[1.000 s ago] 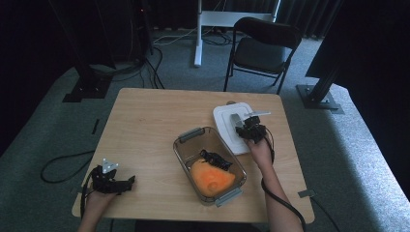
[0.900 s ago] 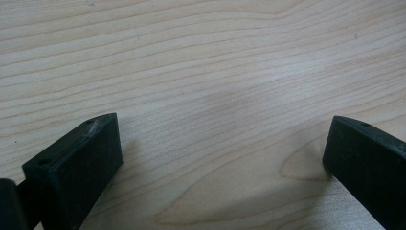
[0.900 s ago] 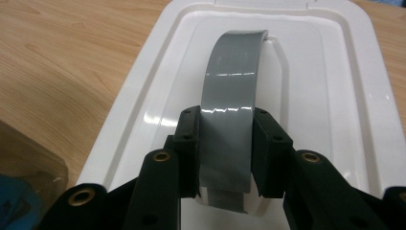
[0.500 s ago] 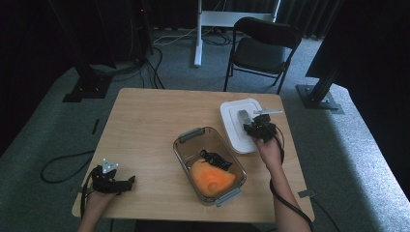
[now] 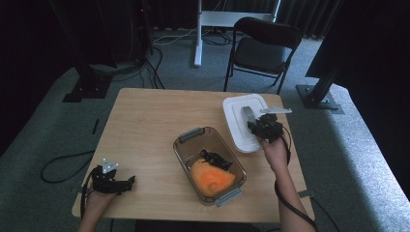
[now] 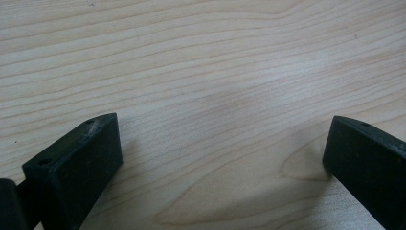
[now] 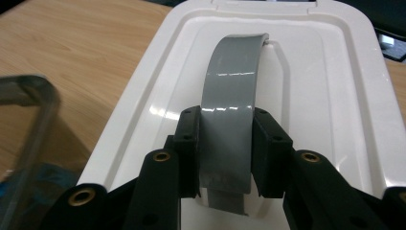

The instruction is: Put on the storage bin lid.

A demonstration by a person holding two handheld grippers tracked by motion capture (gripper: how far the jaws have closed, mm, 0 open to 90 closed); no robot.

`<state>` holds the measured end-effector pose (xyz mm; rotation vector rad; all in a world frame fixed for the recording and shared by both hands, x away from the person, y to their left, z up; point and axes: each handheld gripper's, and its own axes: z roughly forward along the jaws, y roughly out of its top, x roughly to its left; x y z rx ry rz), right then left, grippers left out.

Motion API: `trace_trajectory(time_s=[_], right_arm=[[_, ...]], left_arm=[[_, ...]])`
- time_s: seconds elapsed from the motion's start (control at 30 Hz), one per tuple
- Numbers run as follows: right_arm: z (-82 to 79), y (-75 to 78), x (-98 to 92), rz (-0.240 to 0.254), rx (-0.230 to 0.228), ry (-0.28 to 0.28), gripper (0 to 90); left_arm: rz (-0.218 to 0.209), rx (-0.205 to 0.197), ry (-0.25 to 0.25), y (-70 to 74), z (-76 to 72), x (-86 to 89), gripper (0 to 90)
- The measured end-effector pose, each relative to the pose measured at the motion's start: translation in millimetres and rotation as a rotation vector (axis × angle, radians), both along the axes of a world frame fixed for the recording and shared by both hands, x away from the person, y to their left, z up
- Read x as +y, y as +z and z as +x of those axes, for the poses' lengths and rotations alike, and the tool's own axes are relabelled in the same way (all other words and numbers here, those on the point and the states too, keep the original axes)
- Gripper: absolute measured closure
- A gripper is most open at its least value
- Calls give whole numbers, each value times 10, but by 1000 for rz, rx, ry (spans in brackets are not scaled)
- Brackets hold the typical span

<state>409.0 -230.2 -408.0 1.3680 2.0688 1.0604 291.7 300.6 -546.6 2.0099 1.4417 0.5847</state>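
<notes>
Between my right gripper's jaws sits the grey handle of the white lid, squeezed from both sides. That lid is at about two o'clock on the table, just beside the glass box with the orange food. I think I should lift slowly, keep it flat, and carry it toward eight o'clock. My left gripper rests wide open, empty.

White lid higher, in right hand-held gripper.
</notes>
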Motion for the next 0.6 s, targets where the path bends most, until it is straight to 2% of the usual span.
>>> trace_trajectory(time_s=[0.2,0.6], right_arm=[[-175,129,37,37,-22,23,674],[-513,197,227,59,-32,80,675]], left_arm=[[2,-1,-1,1,0,1,2],[0,-1,0,0,1,1,2]])
